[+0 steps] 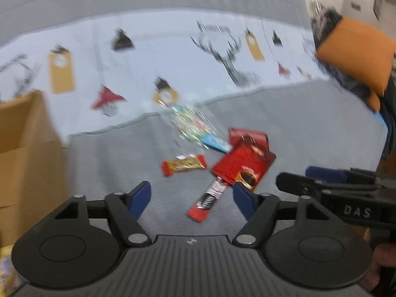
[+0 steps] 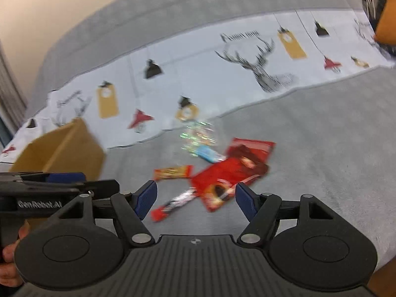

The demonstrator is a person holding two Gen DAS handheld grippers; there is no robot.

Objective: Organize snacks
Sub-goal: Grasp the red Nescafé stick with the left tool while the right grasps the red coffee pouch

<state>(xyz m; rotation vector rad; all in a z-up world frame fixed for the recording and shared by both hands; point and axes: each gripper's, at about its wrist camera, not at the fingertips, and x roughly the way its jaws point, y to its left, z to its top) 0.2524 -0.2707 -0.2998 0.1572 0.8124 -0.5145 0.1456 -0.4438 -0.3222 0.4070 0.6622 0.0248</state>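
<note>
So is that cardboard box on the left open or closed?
Open: the cardboard box has a flap standing up in the left wrist view. Its contents cannot be seen.

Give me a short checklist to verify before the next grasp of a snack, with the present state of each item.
1. Left gripper open, holds nothing: ok.
2. Right gripper open, holds nothing: ok.
3. Cardboard box in view on the left: ok; whether it has room inside: cannot tell.
4. Long red stick bar separate from other snacks: not ok, its far end lies under the red pouch.
5. Orange-red bar lies alone on the grey blanket: ok.
6. Pictures sharp enough to aim: not ok, blurred.
</note>
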